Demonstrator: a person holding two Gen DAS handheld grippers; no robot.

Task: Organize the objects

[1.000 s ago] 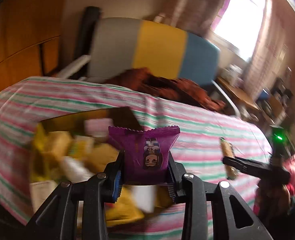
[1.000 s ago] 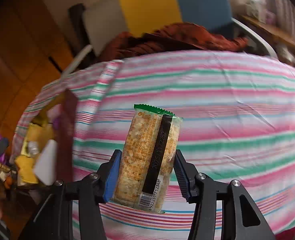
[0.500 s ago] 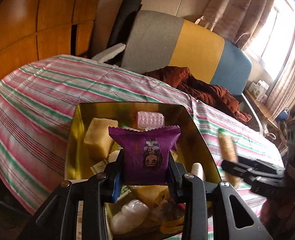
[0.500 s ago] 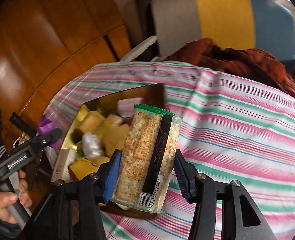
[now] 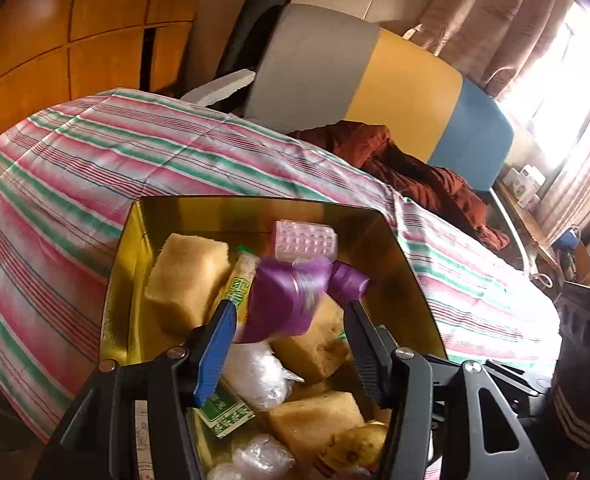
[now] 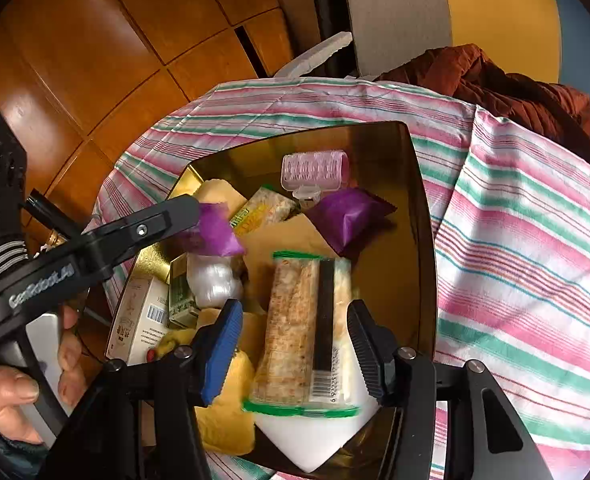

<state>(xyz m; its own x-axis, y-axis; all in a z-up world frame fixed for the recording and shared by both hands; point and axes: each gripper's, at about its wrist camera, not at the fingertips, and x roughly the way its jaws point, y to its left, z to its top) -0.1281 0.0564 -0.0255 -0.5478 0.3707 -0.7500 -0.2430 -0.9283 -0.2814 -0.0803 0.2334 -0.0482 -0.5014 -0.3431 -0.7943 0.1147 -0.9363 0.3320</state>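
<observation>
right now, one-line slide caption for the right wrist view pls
Right gripper opening, blurred green-edged clear-wrapped cereal bar between its jaws, over the snack-filled gold metal tin.

A lived-in room in a home: a striped cloth (image 5: 175,168) covers the counter, a grey, yellow and blue chair (image 5: 375,80) carries crumpled brown clothing (image 5: 415,172), curtains (image 5: 495,32) frame a bright window (image 5: 575,80), and wooden panelling (image 6: 115,40) lines the wall.

Tin box (image 6: 423,216) sits on the cloth-covered desk (image 6: 535,240), near its edge. Hair roller (image 6: 315,170) at box's far end, snack packets and sponges piled in front. Chair (image 5: 375,80) behind desk.
</observation>
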